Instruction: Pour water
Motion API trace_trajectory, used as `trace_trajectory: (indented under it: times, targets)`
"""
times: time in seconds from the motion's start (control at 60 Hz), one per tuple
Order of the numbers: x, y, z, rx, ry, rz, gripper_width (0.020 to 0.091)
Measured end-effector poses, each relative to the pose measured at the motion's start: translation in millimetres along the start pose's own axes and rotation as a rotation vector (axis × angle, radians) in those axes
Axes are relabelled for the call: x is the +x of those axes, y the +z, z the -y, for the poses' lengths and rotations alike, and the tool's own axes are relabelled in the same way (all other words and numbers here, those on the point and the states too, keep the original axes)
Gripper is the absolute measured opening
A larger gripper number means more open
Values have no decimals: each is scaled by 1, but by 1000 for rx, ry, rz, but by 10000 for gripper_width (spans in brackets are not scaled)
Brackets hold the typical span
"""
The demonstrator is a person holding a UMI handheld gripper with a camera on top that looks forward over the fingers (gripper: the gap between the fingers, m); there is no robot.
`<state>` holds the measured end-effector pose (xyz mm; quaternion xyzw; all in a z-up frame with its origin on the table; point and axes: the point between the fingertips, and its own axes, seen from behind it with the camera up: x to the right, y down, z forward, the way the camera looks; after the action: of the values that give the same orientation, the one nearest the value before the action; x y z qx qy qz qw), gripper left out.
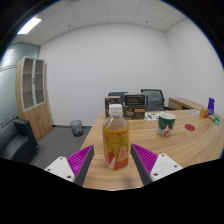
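Bottle point(116, 139) base hidden between open jaws

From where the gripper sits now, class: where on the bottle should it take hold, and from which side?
Grip the bottle on its labelled body, below the narrower neck and white cap. It stands upright on the table between the open gripper fingers, so come straight ahead and level, closing on its two sides. The body likely offers the widest, straightest surface.

Couldn't read the bottle point(116, 140) label, and its base was hidden down between my jaws.
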<state>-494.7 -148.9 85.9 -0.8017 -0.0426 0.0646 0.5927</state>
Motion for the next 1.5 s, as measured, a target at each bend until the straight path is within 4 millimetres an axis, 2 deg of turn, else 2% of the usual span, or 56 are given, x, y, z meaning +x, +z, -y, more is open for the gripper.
trace_trajectory:
  times: [0.083,0.167,0.217,0.233,0.267,0.283,0.35,0.417,0.433,0.517,0.6,0.633,0.717,0.783,0.817,0.917,0.95,1.05,1.133,1.25,1.267,1.283,1.383,1.417,1.5]
  targets:
    - [16,43,-4,19,6,-5,815]
    - [16,67,0,44,22,5,814]
    - [12,73,7,72,7,20,792]
    - [10,75,10,82,-9,25,762]
    - [10,78,14,101,-62,28,618]
    - [12,80,16,109,-77,23,616]
    - [22,87,13,99,-68,2,539]
    - [23,92,12,86,-10,5,500]
    - [22,93,12,83,-24,7,472]
    - [21,99,11,54,-48,35,426]
    - [15,102,14,-3,-48,81,427]
    - [16,105,23,-8,-29,101,430]
    - [40,116,70,47,54,99,428]
    - [52,122,109,75,208,133,428]
    - [64,127,125,79,339,164,429]
    - [97,149,151,76,805,233,426]
    - [101,151,156,60,970,247,425]
    - [123,169,154,2,1401,299,426]
    - [125,178,151,-47,1646,332,424]
    - [134,180,151,-57,1950,364,427]
    - [139,175,159,-64,2001,366,427]
    - [136,186,153,-64,2028,362,426]
    - [146,179,165,-51,2133,385,426]
    - [140,186,161,-52,2144,388,426]
    - [143,183,164,-52,2180,391,426]
